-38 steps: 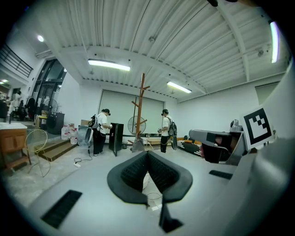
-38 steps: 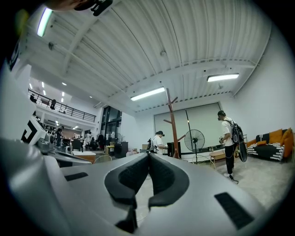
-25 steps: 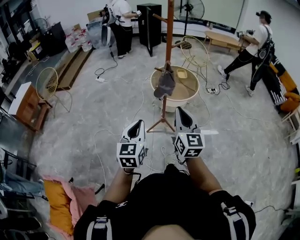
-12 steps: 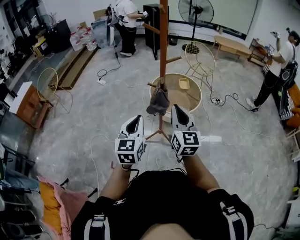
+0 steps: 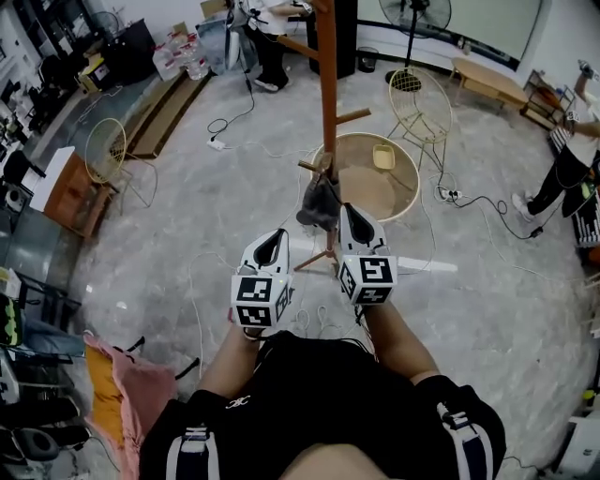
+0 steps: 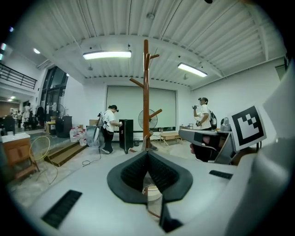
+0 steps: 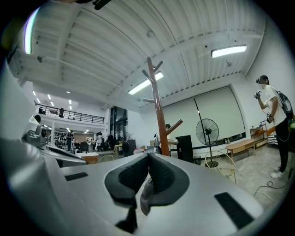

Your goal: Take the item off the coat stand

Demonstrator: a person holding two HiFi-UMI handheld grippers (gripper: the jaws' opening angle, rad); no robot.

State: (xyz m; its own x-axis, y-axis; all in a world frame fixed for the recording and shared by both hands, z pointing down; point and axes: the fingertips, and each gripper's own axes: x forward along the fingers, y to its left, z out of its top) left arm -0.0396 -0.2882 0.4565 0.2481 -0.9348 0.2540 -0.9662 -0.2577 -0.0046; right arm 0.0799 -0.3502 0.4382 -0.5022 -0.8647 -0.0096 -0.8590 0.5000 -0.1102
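A tall wooden coat stand (image 5: 327,84) rises just ahead of me in the head view. A grey cloth item (image 5: 319,202) hangs from one of its low pegs. My left gripper (image 5: 275,237) is held low and to the left of the item, jaws shut and empty. My right gripper (image 5: 352,214) is just right of the item and close to it, also shut with nothing between its pads. The stand (image 6: 146,92) shows straight ahead in the left gripper view, above the shut jaws of the left gripper (image 6: 147,154). In the right gripper view the stand (image 7: 156,106) stands above the shut right gripper (image 7: 148,159).
A round beige tub (image 5: 405,202) sits on the floor behind the stand, with a wire chair (image 5: 419,94) and a fan (image 5: 412,14) further back. Cables trail across the floor. One person (image 5: 267,28) stands at the back, another (image 5: 572,159) at the right. Pink and orange cloth (image 5: 122,394) lies at lower left.
The stand and the grey item have come nearer; both grippers are now close under the item. The person at the right has moved further right.
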